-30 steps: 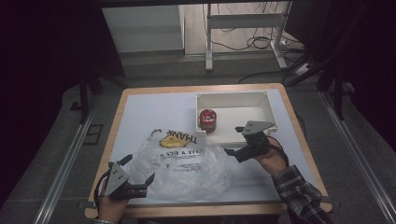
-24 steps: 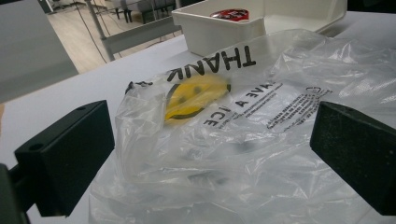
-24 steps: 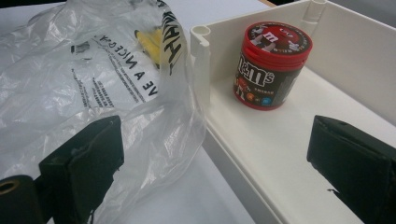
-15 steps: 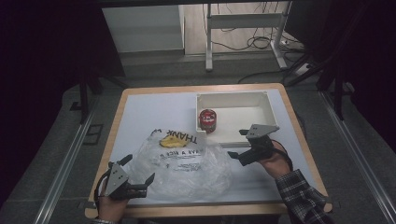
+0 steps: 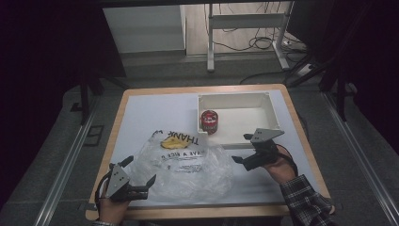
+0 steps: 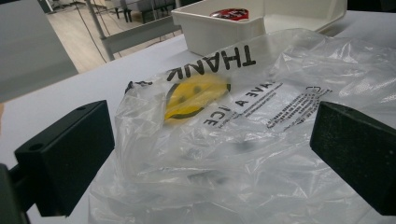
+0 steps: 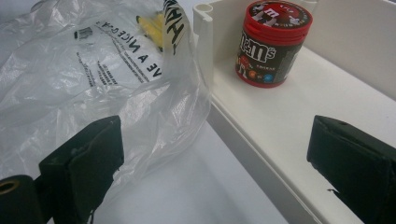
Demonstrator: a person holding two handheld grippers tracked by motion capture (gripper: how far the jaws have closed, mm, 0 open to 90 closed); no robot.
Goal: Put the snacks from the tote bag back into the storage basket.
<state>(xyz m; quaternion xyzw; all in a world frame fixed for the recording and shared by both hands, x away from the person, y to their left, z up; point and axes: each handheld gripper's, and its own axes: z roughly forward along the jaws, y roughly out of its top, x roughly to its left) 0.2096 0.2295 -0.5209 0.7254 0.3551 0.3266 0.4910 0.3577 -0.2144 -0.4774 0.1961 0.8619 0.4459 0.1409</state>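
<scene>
A crumpled clear plastic bag [image 5: 188,162] with black print and a yellow smiley lies on the white table [image 5: 150,113]. My left gripper [image 5: 139,172] is open at the bag's near left corner, and in the left gripper view the bag [image 6: 233,121] lies between and beyond its jaws. A red-lidded M&M's can [image 5: 209,121] stands upright in the left end of a white tray [image 5: 244,117]. My right gripper [image 5: 241,148] is open just right of the bag, in front of the tray. In the right gripper view the can [image 7: 273,42] is ahead, with the bag [image 7: 93,79] at left.
The tray's front wall [image 7: 261,163] runs between my right gripper's jaws. The tray's corner [image 6: 219,32] stands right behind the bag. Wooden table edges [image 5: 301,132] frame the surface. Beyond the table, desk legs and cables [image 5: 244,42] are on the floor.
My right gripper has drifted slightly toward the table's near edge. The left gripper, bag and can have stayed put.
</scene>
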